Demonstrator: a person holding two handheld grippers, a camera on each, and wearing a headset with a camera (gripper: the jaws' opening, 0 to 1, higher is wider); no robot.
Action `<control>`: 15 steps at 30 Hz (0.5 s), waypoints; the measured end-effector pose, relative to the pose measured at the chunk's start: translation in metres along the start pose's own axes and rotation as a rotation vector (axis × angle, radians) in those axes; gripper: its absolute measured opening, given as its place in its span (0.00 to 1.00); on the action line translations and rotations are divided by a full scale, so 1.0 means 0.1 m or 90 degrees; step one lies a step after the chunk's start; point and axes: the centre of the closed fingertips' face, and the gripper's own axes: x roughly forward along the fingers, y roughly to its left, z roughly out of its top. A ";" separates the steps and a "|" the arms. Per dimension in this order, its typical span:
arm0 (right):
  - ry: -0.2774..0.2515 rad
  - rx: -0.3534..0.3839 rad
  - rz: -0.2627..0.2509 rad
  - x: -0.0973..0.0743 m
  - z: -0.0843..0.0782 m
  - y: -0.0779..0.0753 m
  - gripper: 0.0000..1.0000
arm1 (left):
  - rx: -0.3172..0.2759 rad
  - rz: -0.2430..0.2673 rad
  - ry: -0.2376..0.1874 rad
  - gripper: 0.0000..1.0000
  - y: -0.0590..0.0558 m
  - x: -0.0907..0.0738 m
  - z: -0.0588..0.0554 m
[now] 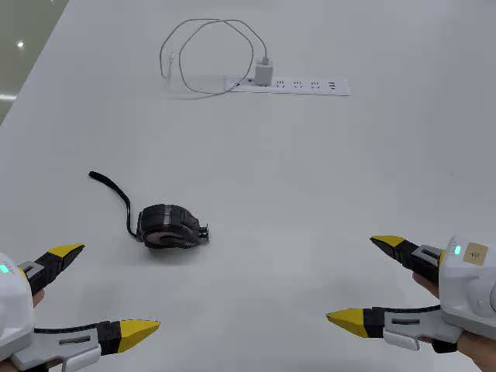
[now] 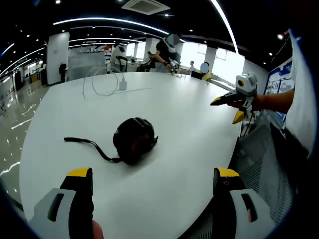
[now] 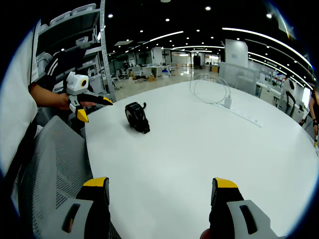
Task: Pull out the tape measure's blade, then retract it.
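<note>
Left gripper and right gripper hover low, jaws spread and empty. Tape measure lies untouched on the table.

Bright ceiling strips; soft shadow under the tape measure on the sharp white desk; fisheye edges curve.

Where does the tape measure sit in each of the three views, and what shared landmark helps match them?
Head view: tape measure left of centre, its strap trailing up and left.
Left gripper view: tape measure near centre, strap running out to its left.
Right gripper view: tape measure small, upper left of centre.
Shared landmark: the white charger, farther off than the tape measure in every view.
</note>
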 end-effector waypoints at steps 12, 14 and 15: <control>0.002 -0.003 0.002 -0.01 -0.01 0.00 0.83 | -0.005 -0.009 0.005 0.99 -0.02 0.00 -0.02; 0.005 -0.004 0.003 0.00 -0.02 -0.01 0.83 | -0.009 -0.014 0.006 0.99 -0.04 0.01 -0.02; 0.006 -0.005 0.004 0.01 -0.02 0.00 0.83 | -0.008 -0.016 0.007 0.99 -0.04 0.01 -0.02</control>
